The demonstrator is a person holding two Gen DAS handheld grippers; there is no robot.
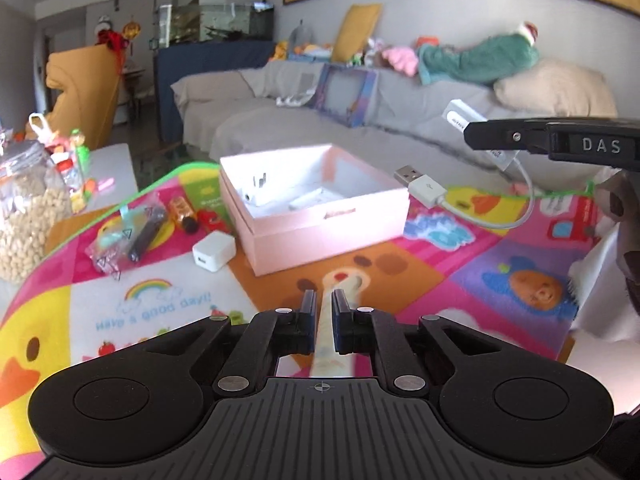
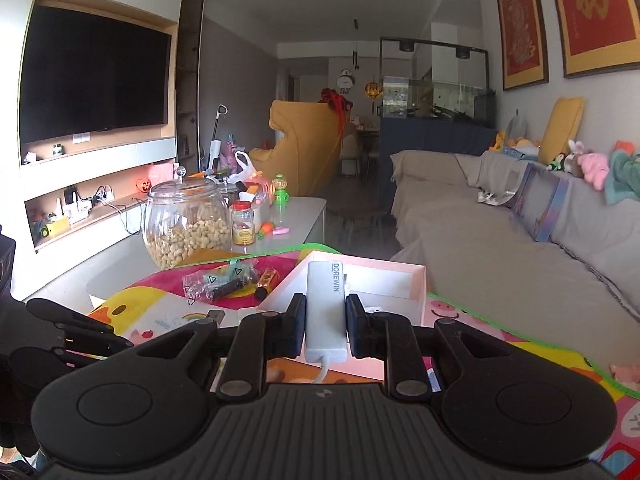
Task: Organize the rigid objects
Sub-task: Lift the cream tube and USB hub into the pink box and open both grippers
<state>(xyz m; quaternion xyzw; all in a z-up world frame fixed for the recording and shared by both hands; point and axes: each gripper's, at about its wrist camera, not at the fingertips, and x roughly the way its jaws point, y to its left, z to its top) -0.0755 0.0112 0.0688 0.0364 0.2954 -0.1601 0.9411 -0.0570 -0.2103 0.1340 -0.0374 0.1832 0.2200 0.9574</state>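
Observation:
An open pink box (image 1: 320,224) sits on a colourful play mat (image 1: 160,300); white chargers lie inside it. My right gripper (image 2: 325,312) is shut on a white USB hub (image 2: 325,308) marked DOREWIN, held in the air beside and above the box (image 2: 400,280). In the left wrist view the hub (image 1: 460,114) sits in the right gripper's finger (image 1: 504,136), its cable and USB plug (image 1: 420,188) dangling at the box's right. My left gripper (image 1: 324,304) is shut and empty, low over the mat in front of the box. A white charger cube (image 1: 214,250) lies left of the box.
A plastic bag with a black item (image 1: 128,236), an orange bottle (image 1: 184,212) and a glass jar of nuts (image 1: 24,208) stand left of the box. A grey sofa (image 1: 320,120) lies behind. The jar (image 2: 186,224) and small toys sit on a white table (image 2: 304,208).

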